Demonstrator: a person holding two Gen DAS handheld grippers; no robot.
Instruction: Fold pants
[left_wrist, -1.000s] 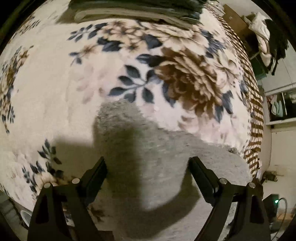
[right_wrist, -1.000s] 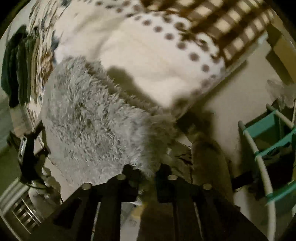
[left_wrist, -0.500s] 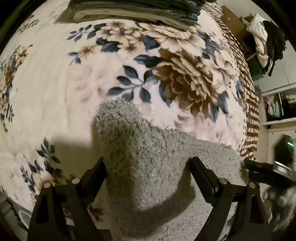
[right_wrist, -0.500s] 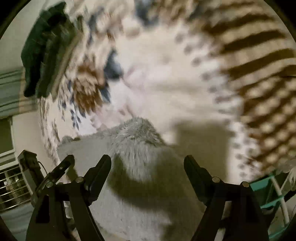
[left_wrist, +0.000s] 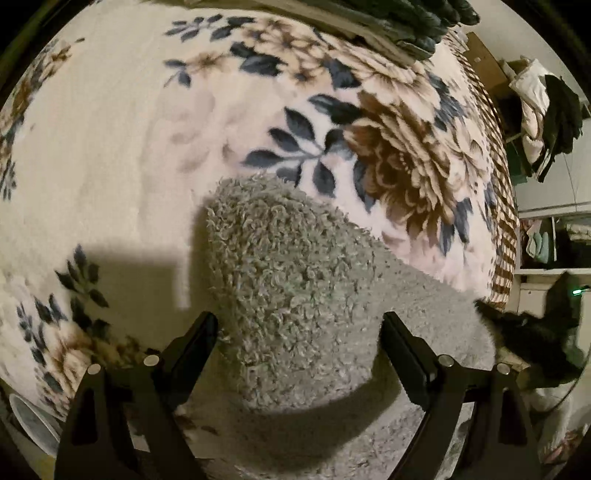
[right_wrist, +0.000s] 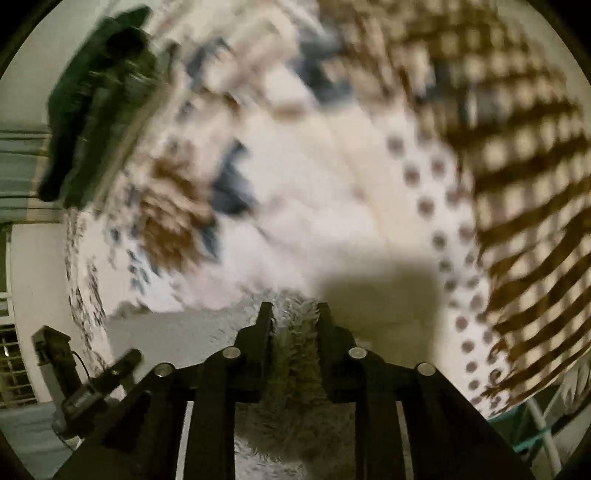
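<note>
The fuzzy grey pants (left_wrist: 295, 288) lie on the floral blanket (left_wrist: 110, 147), one rounded end pointing away from me. My left gripper (left_wrist: 299, 325) is open, its fingers either side of the grey fabric, not pinching it. My right gripper (right_wrist: 293, 314) is shut on a fold of the grey pants (right_wrist: 291, 354), which bunch between its fingers (right_wrist: 264, 321) near the blanket's edge. The right gripper also shows dark and blurred at the right edge of the left wrist view (left_wrist: 532, 328).
A stack of folded dark clothes (left_wrist: 388, 22) lies at the far side of the bed, also in the right wrist view (right_wrist: 96, 99). The checked blanket border (right_wrist: 517, 147) runs along the bed edge. Shelves with clothing (left_wrist: 543, 110) stand beyond the bed. A teal rack (right_wrist: 535, 435) is at the lower right.
My right gripper was shut on the pants, opened half a second ago, and has closed on them again. The left gripper has stayed open, moving slightly nearer the fabric.
</note>
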